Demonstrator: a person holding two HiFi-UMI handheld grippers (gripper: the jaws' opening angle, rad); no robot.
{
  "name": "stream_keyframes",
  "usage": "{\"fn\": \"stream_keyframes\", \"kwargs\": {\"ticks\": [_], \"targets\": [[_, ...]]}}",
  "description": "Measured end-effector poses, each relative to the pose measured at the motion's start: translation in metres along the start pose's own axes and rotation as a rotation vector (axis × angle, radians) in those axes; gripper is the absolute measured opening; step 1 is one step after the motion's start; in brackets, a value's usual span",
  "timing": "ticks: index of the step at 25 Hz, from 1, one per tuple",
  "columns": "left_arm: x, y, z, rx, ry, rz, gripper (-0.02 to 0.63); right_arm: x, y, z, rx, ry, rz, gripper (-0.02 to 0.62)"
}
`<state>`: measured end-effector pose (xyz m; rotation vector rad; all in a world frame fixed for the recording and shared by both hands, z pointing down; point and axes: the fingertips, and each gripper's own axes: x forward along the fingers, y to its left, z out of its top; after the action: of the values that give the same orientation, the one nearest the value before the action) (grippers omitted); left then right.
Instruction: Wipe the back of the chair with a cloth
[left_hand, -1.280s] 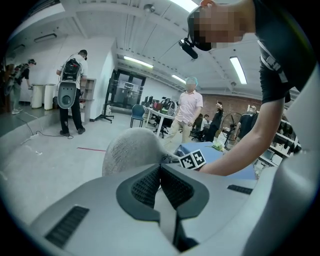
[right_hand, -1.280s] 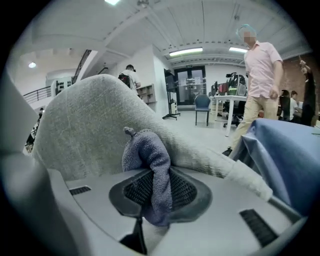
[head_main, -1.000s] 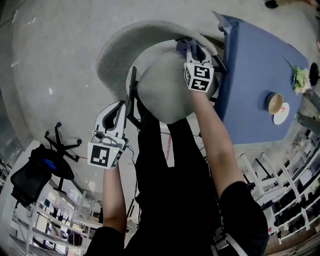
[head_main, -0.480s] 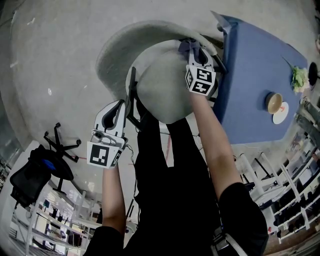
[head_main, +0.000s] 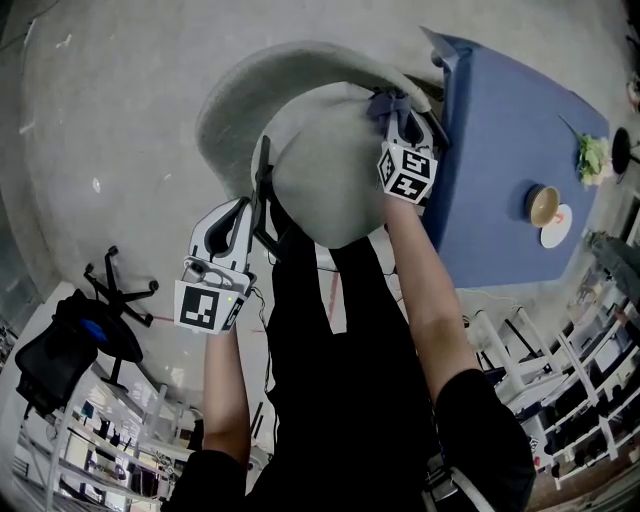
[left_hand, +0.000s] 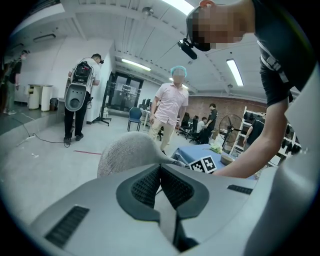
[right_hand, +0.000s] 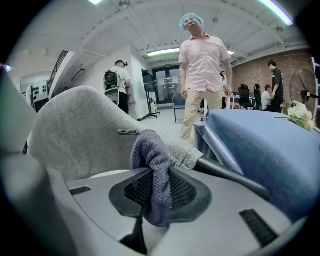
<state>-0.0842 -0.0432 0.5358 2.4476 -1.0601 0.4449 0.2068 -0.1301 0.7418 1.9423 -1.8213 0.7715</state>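
The dark grey-blue cloth (right_hand: 151, 155) is bunched into a thick strip whose long axis runs along the jaws. Its lower end hangs just below the pads, and its rounded upper end points forward at the upholstered rim of the grey shell chair (head_main: 325, 170), where it lies against the fabric. The right gripper (head_main: 398, 118) has its jaws clamped on the cloth's middle, so the cloth sticks out ahead of the fingertips. In the head view this spot is the chair's right-hand rim, the side nearest the blue-covered table (head_main: 510, 150).

The left gripper (left_hand: 161, 172) has its jaws pressed together with nothing between them. It sits at the chair's left edge, well apart from the cloth.

Against the frame a second ago, the right gripper and cloth have slid a little to the right and nearer the person along the rim. The left gripper has kept its place.

On the table stand a cup on a saucer (head_main: 547, 205), and a person in a pink shirt (right_hand: 202, 65) stands behind it
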Motion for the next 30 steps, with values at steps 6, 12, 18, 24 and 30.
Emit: {"fn": "stream_keyframes", "kwargs": {"ticks": [6,12,18,24,30], "targets": [[-0.004,-0.007,0.011,0.01,-0.016,0.005,0.023,-0.016,0.0,0.005,-0.117,0.011,0.022,0.092],[-0.02,-0.016,0.033,0.018,-0.056,0.017,0.022,-0.058,-0.002,0.012,-0.172,0.023,0.049,0.092],[-0.034,-0.03,0.062,0.037,-0.123,0.033,0.023,-0.113,-0.004,0.039,-0.238,0.002,0.093,0.092],[-0.069,-0.043,0.099,0.069,-0.172,0.072,0.023,-0.171,0.004,0.095,-0.299,-0.049,0.138,0.092],[-0.117,-0.059,0.135,0.136,-0.178,0.111,0.023,-0.224,0.024,0.167,-0.351,-0.164,0.2,0.092]]}}
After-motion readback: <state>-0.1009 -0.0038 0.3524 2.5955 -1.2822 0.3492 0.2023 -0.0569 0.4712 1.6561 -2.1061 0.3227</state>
